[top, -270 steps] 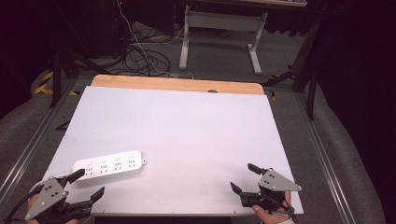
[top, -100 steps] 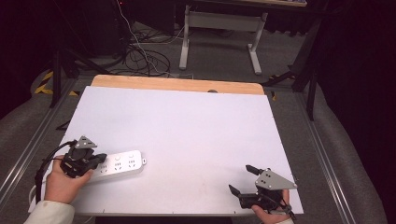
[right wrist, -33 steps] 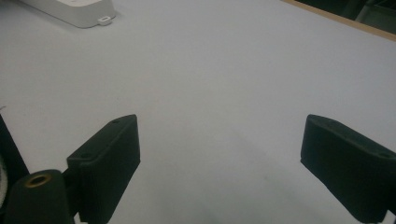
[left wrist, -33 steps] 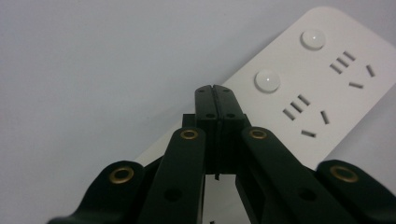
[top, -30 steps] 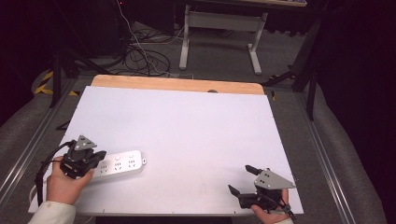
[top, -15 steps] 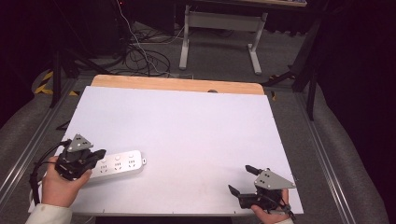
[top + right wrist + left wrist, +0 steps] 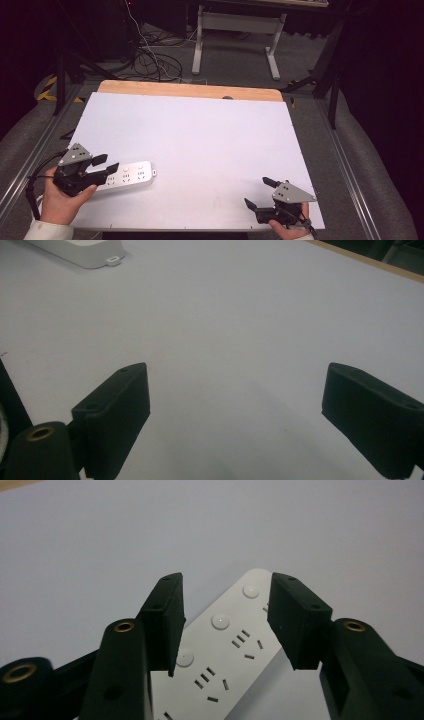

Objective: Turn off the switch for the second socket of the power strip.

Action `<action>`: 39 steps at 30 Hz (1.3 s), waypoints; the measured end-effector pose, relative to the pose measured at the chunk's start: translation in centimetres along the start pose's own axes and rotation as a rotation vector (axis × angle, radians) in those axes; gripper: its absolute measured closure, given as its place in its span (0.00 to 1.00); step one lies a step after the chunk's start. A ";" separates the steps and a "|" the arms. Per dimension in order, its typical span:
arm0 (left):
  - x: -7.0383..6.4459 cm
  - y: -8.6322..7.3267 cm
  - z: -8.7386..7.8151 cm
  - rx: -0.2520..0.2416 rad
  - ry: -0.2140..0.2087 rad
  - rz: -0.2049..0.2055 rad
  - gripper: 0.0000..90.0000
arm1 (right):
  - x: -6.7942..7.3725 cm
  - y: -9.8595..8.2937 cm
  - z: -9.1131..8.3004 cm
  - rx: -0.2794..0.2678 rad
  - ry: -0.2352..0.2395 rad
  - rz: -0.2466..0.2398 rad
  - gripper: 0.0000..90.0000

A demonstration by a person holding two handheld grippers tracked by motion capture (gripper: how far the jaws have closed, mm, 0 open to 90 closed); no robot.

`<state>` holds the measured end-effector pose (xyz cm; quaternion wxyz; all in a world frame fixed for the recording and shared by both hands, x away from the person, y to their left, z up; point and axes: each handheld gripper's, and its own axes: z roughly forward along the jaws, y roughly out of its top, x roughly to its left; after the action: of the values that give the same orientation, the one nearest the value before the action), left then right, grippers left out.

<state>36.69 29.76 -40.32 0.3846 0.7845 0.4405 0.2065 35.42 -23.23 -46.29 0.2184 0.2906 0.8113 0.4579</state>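
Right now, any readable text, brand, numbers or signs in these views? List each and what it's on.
None readable.
Power strip: sockets and round white buttons, with no print, brand or rating visible on its top face.
Left gripper and right gripper: plain black pads, no markings.
White table top: blank.
Yellow-and-black hazard stripes on the floor are a pattern without lettering.

Bench (image 7: 200, 140) evenly lit from overhead, surroundings dark. Soft shadows only, no glare. High view slightly soft; tool views sharp, mild vignetting.
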 end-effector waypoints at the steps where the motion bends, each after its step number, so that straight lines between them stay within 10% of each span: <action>1: 0.0 0.0 -0.1 -0.008 -0.004 0.003 0.50 | 0.0 0.0 0.0 -0.002 0.000 0.003 0.14; 31: -2.4 -1.2 -2.5 -0.182 -0.041 0.092 0.27 | 0.0 0.0 0.0 0.001 0.003 0.002 0.14; 39: -2.4 -2.9 -2.3 -0.232 -0.119 0.083 0.24 | 0.0 0.0 0.0 -0.003 0.007 0.004 0.14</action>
<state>32.38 29.57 -41.15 0.4892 0.7632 0.3572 0.2250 35.39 -23.21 -46.29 0.2150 0.2905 0.8108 0.4605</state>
